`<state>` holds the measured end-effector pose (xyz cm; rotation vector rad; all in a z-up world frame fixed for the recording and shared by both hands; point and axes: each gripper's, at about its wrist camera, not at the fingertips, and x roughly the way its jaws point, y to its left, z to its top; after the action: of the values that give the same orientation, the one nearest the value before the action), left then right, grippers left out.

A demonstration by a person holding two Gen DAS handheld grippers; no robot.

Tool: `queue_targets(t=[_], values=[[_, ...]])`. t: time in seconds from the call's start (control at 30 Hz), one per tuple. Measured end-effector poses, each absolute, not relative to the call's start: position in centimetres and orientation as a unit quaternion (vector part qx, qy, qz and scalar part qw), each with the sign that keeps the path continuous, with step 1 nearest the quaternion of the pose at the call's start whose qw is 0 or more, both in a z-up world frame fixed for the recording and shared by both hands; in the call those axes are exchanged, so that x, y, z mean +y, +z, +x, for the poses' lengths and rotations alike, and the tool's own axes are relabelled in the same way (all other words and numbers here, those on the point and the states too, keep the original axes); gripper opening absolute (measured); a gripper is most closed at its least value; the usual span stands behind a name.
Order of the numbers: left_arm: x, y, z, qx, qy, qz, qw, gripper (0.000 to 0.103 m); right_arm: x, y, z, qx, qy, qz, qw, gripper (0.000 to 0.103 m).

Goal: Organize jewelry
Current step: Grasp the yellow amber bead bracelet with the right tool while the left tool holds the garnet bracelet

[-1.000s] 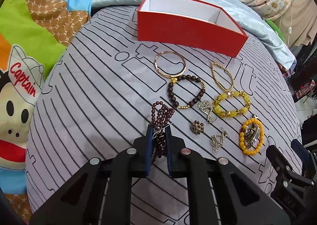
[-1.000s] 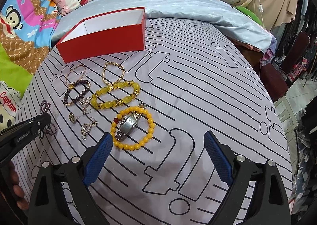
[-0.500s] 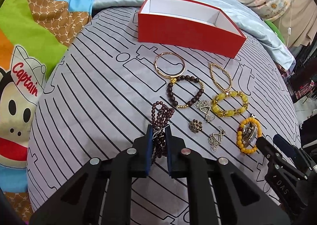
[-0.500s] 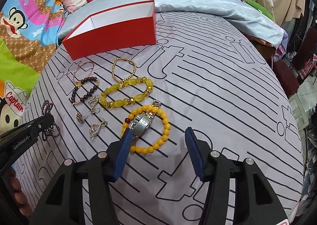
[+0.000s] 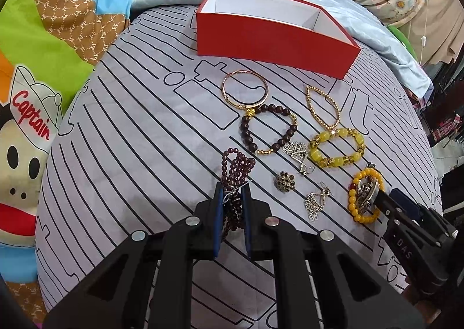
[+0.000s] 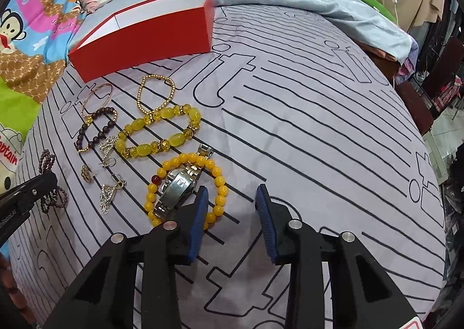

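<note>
While left gripper (image 5: pixel 232 207) clamps garnet beads (image 5: pixel 236 163), closing right gripper (image 6: pixel 232 207) straddles amber bracelet (image 6: pixel 185 184).

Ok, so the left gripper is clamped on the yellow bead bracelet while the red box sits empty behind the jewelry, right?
Not quite. The left gripper is clamped on the dark maroon bead strand, not a yellow bracelet; the left wrist view shows it between the pads. The yellow bead bracelet lies by the right gripper, whose jaws are closing. The red box does look empty there.
</note>
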<state>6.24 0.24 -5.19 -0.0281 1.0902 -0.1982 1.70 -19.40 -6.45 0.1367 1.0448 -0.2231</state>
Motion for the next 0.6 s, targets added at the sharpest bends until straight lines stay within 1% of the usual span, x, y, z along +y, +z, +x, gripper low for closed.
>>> queue_targets(t=[0.03,0.13,0.3,0.6], values=[[0.2,-5.2,6.3,0.518,-0.094,-0.014,0.85,0.011,-19.4,-6.5,1.8,0.497,-0.105,0.065,0.859,0.027],[0.1,-5.2,6.3,0.519,-0.095,-0.013,0.849,0.011,-19.4,-6.5,2.1,0.495,-0.096,0.069,0.861,0.008],[0.0,-4.8,6.1,0.515,-0.097,-0.013,0.852,0.011,-19.2,-5.9,1.9,0.487,-0.089,0.075,0.865,0.007],[0.0,-2.8,5.3,0.496,-0.106,-0.016,0.862,0.011,-18.6,-1.5,0.6,0.448,-0.053,0.096,0.887,0.006]])
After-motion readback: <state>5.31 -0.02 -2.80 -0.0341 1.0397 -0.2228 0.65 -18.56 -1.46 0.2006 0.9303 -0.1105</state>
